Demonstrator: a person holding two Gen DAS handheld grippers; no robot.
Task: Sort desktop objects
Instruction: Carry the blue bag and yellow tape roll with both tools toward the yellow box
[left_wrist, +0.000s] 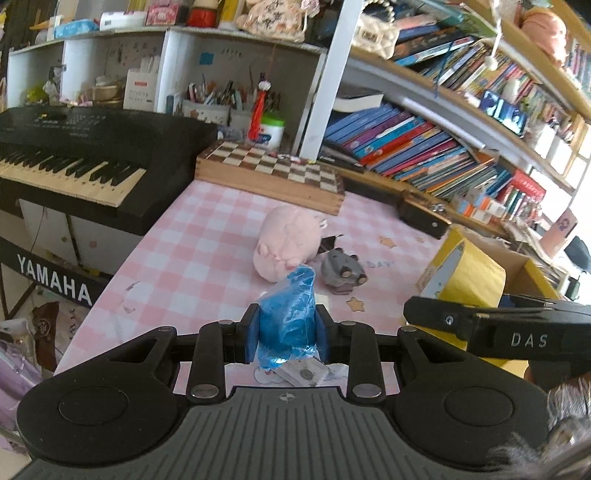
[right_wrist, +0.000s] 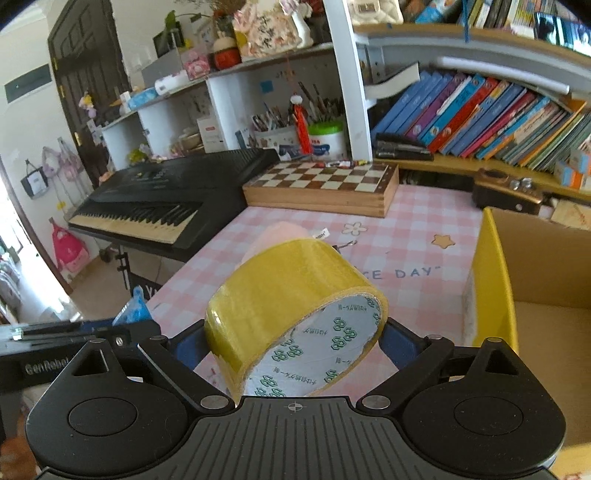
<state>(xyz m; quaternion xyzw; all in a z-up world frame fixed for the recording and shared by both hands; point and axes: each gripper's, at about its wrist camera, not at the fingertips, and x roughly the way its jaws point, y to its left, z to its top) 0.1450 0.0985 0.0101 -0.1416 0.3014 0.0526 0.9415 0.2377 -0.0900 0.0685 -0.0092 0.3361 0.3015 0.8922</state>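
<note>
My left gripper (left_wrist: 287, 332) is shut on a crinkled blue packet (left_wrist: 290, 317) and holds it above the pink checked table (left_wrist: 192, 258). My right gripper (right_wrist: 295, 343) is shut on a roll of yellow tape (right_wrist: 280, 295), tilted, just left of a yellow-edged cardboard box (right_wrist: 495, 280). The tape roll (left_wrist: 469, 273) and the right gripper's body (left_wrist: 509, 328) also show in the left wrist view. A pink plush pig (left_wrist: 288, 242) and a small grey toy (left_wrist: 341, 271) lie on the table ahead of the left gripper. A small card (left_wrist: 304, 373) lies under the packet.
A wooden chessboard box (left_wrist: 273, 170) stands at the table's back. A black Yamaha keyboard (left_wrist: 74, 155) runs along the left side. Bookshelves (left_wrist: 424, 147) fill the back right. A brown box (right_wrist: 506, 192) sits behind the cardboard box.
</note>
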